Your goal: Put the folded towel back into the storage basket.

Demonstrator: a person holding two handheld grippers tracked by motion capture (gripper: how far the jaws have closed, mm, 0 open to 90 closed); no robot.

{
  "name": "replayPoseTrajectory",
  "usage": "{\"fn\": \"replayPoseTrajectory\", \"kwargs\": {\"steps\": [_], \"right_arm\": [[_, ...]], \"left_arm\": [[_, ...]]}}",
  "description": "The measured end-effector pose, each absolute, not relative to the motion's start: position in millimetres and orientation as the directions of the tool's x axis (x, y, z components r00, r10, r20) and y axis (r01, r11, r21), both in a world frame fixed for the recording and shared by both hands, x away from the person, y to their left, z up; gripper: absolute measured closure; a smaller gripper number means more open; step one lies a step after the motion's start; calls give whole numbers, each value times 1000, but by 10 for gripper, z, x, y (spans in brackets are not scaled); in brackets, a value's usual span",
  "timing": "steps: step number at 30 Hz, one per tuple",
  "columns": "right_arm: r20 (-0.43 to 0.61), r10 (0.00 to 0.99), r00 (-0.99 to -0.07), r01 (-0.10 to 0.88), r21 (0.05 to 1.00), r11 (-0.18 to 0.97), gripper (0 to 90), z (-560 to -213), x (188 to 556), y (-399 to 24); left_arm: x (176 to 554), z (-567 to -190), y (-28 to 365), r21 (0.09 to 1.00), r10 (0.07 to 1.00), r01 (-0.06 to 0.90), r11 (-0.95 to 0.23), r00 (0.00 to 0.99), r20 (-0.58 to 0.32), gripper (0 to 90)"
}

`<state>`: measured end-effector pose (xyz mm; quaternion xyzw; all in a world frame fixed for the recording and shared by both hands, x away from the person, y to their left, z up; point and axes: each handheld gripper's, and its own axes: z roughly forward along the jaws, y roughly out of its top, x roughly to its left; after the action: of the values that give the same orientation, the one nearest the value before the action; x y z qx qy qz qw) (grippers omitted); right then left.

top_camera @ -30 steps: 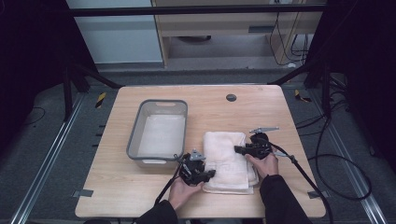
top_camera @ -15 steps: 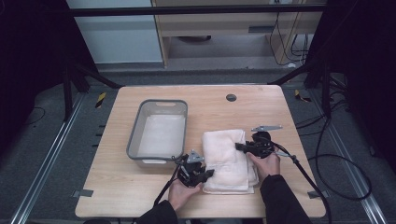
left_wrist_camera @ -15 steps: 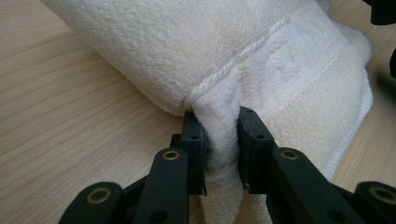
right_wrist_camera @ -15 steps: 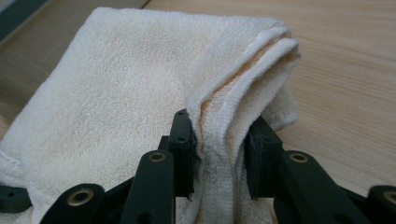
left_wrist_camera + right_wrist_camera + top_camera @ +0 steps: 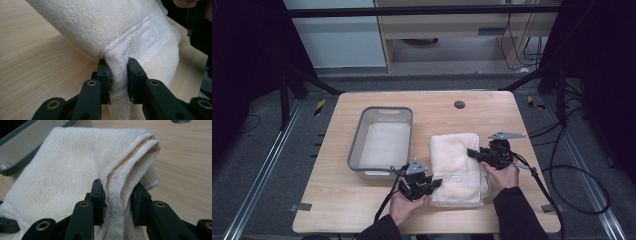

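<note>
Cream terry cloth is bunching between both sets of jaws: the left gripper point(image 5: 438, 183) is pinching the folded towel point(image 5: 458, 167) at its seven o'clock corner, the right gripper point(image 5: 470, 153) is clamping the three o'clock edge. Over the last second the right gripper has been creeping inward, suggesting a lift or fold. The towel is lying right of the grey plastic bin point(image 5: 354, 154).

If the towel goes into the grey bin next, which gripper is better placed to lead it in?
Left, probably. The left gripper is shut on the towel at its near corner, close beside the bin. The right gripper grips the towel's far side, with the whole towel between it and the bin.
</note>
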<state>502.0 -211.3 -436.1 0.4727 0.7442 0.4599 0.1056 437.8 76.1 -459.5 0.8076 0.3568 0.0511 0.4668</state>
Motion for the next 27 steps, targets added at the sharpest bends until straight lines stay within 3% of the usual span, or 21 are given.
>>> {"fn": "replayPoseTrajectory", "kwargs": {"steps": [27], "right_arm": [[237,797,-556,521,846,112,678,-4037,4915,-2097]], "left_arm": [[4297,-4271,823,843,617,453,-291,762,-196,743]]}}
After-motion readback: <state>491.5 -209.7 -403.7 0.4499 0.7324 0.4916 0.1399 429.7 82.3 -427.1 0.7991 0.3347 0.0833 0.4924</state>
